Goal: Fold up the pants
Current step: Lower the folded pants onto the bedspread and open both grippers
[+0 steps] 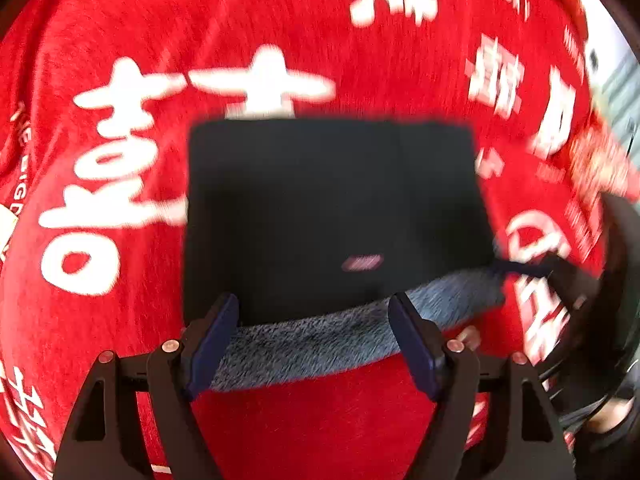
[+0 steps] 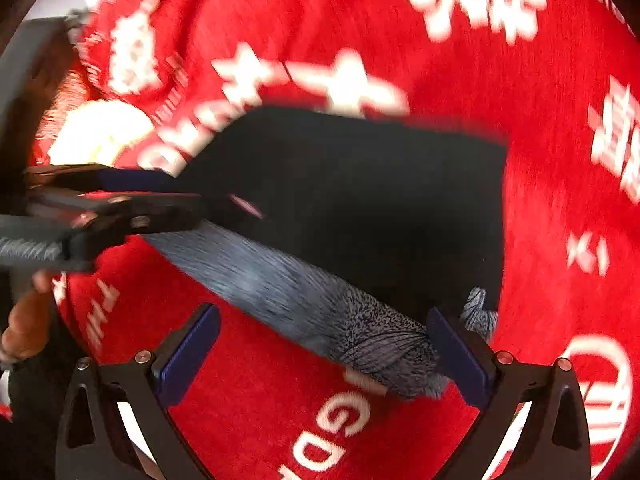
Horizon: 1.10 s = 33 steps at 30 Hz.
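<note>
Both grippers stand with their jaws apart over the folded pants (image 1: 332, 208), and neither one grips anything. On the left gripper (image 1: 314, 340) the blue pads (image 1: 214, 340) straddle the near edge of the garment — the grey mottled waistband (image 1: 320, 344) runs between them, but the pads do not press on it. The right gripper (image 2: 324, 354) is spread wider; its right-hand pad (image 2: 456, 360) sits just beside the bunched end of the same waistband, while its left-hand pad is clear of the cloth, over bare red fabric.

The pants lie as a dark, almost black, squarish bundle on a red cloth (image 1: 120, 20) printed with large white characters and some Latin letters. The grey band lies along the bundle's near side, with a thin dark cord (image 1: 520, 268) trailing off toward the right in the left camera's view. A small pale label (image 1: 362, 263) shows on the dark fabric close to the band.

From the right camera the left gripper comes in from the left edge, and below it a person's fingers (image 2: 24, 320) show. Both views are smeared by motion blur — fine detail is hard to read.
</note>
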Each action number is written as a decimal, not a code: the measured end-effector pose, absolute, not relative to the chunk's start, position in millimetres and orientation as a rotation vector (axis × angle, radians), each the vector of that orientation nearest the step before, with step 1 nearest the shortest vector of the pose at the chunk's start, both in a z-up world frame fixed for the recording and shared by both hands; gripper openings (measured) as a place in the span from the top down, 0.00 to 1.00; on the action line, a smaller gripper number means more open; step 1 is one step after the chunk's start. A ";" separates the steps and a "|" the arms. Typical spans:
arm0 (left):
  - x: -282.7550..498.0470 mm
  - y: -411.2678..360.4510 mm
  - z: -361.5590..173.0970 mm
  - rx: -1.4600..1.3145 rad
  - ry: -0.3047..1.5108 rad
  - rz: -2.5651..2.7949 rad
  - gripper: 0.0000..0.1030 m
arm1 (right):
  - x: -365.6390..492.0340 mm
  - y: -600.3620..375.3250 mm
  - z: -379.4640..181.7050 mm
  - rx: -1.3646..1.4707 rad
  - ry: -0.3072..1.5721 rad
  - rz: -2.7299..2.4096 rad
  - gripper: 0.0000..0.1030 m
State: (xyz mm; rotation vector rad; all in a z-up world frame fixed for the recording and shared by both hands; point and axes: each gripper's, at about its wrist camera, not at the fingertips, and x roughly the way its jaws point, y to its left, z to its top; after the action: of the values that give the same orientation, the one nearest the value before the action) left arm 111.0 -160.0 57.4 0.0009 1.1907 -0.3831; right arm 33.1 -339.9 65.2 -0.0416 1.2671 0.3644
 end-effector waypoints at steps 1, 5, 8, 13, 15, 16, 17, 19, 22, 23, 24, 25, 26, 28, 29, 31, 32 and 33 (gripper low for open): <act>105.4 -163.0 54.3 0.052 1.177 -0.365 0.23 | 31.2 -342.9 62.3 -0.034 1.260 0.359 0.00; 95.7 -165.0 73.6 0.101 1.136 -0.322 0.23 | 26.0 -344.1 86.6 -0.052 1.248 0.291 0.00; 87.8 -161.4 95.9 0.077 1.079 -0.284 0.22 | 17.4 -343.0 108.8 -0.079 1.196 0.217 0.00; 73.0 -162.8 103.4 0.077 1.057 -0.199 0.22 | 5.3 -332.9 115.4 -0.172 1.194 0.069 0.00; 66.2 -162.3 102.2 0.077 1.065 -0.176 0.21 | 1.1 -332.6 111.7 -0.171 1.203 0.046 0.00; 64.6 -161.6 101.1 0.076 1.069 -0.167 0.21 | -0.2 -331.4 108.9 -0.158 1.208 0.042 0.00; 61.7 -160.5 99.6 0.069 1.074 -0.161 0.21 | -1.1 -330.5 107.3 -0.140 1.210 0.041 0.00; 56.1 -159.5 97.0 0.047 1.085 -0.168 0.21 | -7.5 -331.5 107.5 -0.125 1.211 0.035 0.00; 47.4 -158.9 95.6 0.041 1.079 -0.157 0.21 | -13.3 -326.4 105.3 -0.137 1.205 0.027 0.00; 45.2 -158.7 95.8 0.037 1.078 -0.154 0.21 | -14.6 -324.4 104.3 -0.143 1.204 0.025 0.00; 43.9 -158.1 95.6 0.032 1.078 -0.155 0.21 | -16.6 -323.2 104.3 -0.150 1.202 0.024 0.00; 42.0 -156.9 95.7 0.024 1.074 -0.154 0.21 | -17.9 -322.1 104.0 -0.153 1.202 0.026 0.00; 41.1 -155.7 95.9 0.018 1.071 -0.150 0.21 | -18.5 -321.2 103.7 -0.150 1.201 0.028 0.00; 39.4 -153.6 96.1 0.005 1.069 -0.146 0.21 | -19.5 -320.6 103.7 -0.144 1.198 0.027 0.00; 38.8 -152.9 95.2 -0.002 1.076 -0.146 0.21 | -19.3 -320.9 103.8 -0.142 1.196 0.026 0.00; 37.2 -152.4 93.2 -0.010 1.085 -0.141 0.21 | -19.8 -320.8 104.4 -0.139 1.194 0.025 0.00; 36.1 -152.6 92.5 -0.009 1.084 -0.137 0.21 | -20.2 -320.5 104.6 -0.140 1.193 0.025 0.00; 35.0 -152.7 91.9 -0.008 1.084 -0.136 0.21 | -20.2 -320.5 104.7 -0.141 1.192 0.023 0.00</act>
State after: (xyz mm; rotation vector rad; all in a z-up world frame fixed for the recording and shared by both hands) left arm 35.0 -152.7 91.9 -0.0077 1.0845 -0.1365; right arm -20.2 -320.5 104.7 -0.1410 1.1919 0.0231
